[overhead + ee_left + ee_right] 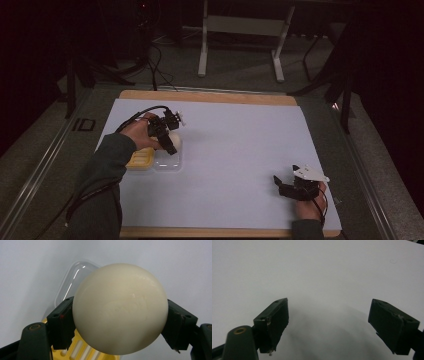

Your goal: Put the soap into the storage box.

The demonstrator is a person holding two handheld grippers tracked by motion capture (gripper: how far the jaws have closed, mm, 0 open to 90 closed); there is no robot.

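White sheeting covered the table (240,150). No writing could be read. Nearest, the right claw (328,325) was held spread above bare sheet. Farther left, a cream ball (120,307) was clamped in the left claw (170,141) over a yellow tray (140,160) and clear lid (72,280).

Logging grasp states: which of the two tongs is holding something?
The left tongs, over the yellow ridged tray and clear plastic lid, grip a cream round ball. The right tongs stand open, empty, above the white sheet.
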